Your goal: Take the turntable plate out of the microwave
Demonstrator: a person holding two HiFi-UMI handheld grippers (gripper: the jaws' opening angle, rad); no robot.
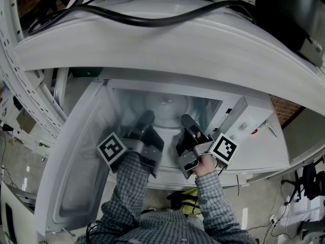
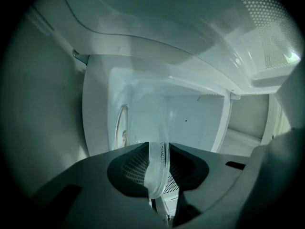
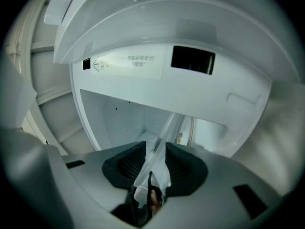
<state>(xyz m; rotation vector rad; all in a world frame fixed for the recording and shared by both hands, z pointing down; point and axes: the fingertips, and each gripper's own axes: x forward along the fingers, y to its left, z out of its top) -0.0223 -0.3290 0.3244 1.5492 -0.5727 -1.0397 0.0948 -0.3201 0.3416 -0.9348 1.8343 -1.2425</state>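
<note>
The clear glass turntable plate [image 1: 167, 110] sits in the mouth of the open microwave [image 1: 203, 108], held from both sides. My left gripper [image 1: 144, 121] reaches in on the left; in the left gripper view the plate's rim [image 2: 158, 151] stands edge-on between the dark pads [image 2: 129, 168], which press on it. My right gripper [image 1: 187, 122] reaches in on the right; in the right gripper view the plate's edge [image 3: 159, 149] slants up from between its pads [image 3: 185, 163], clamped. The far half of the plate blurs into the white cavity.
The microwave door [image 1: 76, 177] hangs open to the left. Its control panel [image 1: 244, 128] lies to the right of the cavity. A white curved top [image 1: 177, 50] with a black cable [image 1: 152, 20] overhangs the opening. Checked sleeves [image 1: 127, 187] fill the space in front.
</note>
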